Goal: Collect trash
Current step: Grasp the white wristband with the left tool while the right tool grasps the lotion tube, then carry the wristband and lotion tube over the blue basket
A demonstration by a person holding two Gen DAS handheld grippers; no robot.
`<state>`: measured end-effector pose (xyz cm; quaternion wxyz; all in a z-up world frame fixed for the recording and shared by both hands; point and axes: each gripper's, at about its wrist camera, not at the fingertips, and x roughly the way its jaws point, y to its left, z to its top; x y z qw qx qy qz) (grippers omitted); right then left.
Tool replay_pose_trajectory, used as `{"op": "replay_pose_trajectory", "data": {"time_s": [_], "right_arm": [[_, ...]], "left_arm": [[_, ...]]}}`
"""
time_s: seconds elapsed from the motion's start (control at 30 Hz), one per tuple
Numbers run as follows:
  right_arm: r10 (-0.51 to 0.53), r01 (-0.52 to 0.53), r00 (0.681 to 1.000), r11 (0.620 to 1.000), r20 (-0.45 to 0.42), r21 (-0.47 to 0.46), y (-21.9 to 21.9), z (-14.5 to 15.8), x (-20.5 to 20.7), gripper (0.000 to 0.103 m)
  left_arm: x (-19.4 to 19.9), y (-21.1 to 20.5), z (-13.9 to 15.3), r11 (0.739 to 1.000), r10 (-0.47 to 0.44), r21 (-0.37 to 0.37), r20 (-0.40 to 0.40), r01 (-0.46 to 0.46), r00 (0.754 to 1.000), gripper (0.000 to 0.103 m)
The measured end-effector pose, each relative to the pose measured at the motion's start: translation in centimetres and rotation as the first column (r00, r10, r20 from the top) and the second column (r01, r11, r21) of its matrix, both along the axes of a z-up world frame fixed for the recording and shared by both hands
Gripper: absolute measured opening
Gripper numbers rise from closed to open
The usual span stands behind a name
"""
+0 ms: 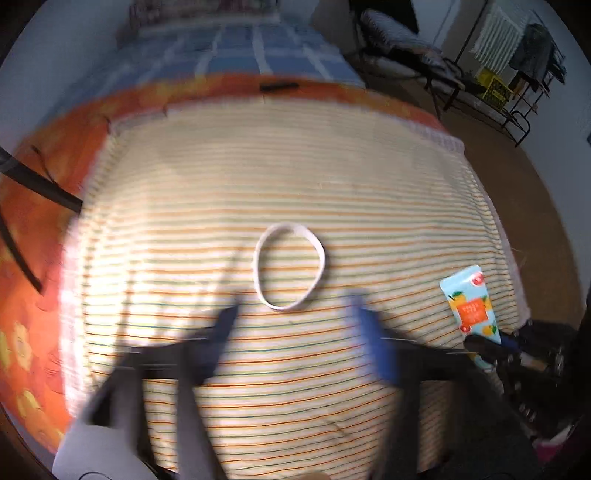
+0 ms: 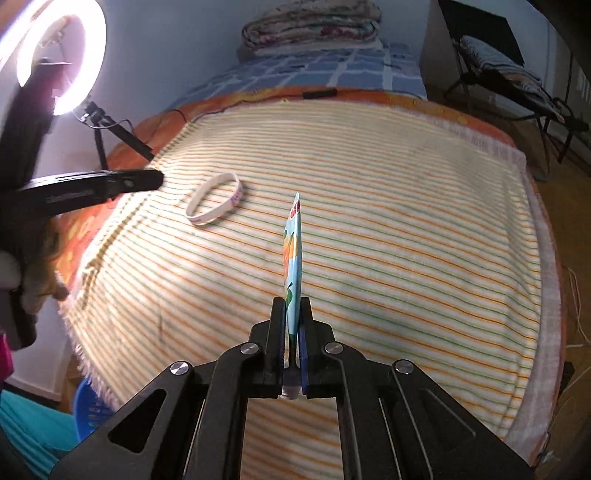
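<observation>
A white rubber wristband [image 1: 290, 271] lies flat on the striped cloth [image 1: 332, 184], just beyond my left gripper [image 1: 295, 321]. That gripper is open, its blurred fingers spread wide with nothing between them. In the right wrist view the wristband [image 2: 214, 201] sits at the left, near a black finger [image 2: 110, 182] of the left gripper. My right gripper [image 2: 293, 314] is shut on a light-blue fruit-print pouch [image 2: 293, 258], held edge-on above the cloth. The same pouch [image 1: 471, 306] shows at the right of the left wrist view.
The striped cloth [image 2: 406, 221] covers an orange flowered sheet [image 1: 33, 258] on a bed. A lit ring light [image 2: 55, 55] stands at the left. A blue basket [image 2: 86, 410] sits below the bed's near-left edge. Folded blankets [image 2: 310, 26] and a folding chair [image 2: 498, 70] lie beyond.
</observation>
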<state>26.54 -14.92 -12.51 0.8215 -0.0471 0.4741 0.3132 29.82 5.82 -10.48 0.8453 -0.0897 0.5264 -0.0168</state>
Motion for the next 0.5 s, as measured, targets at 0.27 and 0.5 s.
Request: {"op": "replay_pose_trajectory", "data": {"time_s": [0.27, 0.5], "right_arm": [[-0.012, 0.012, 1.000, 0.999, -0.007, 0.030, -1.0, 0.4, -0.6, 0.005], [-0.030, 0.031, 1.000, 0.999, -0.005, 0.033, -1.8, 0.4, -0.3, 0.005]], "left_arm": [[4.8, -2.0, -4.0, 0.982, 0.001, 0.191, -0.053, 0.009, 0.999, 0.085], [4.5, -0.4, -4.7, 0.990, 0.051, 0.133, -0.019, -0.048, 0.999, 0.003]]}}
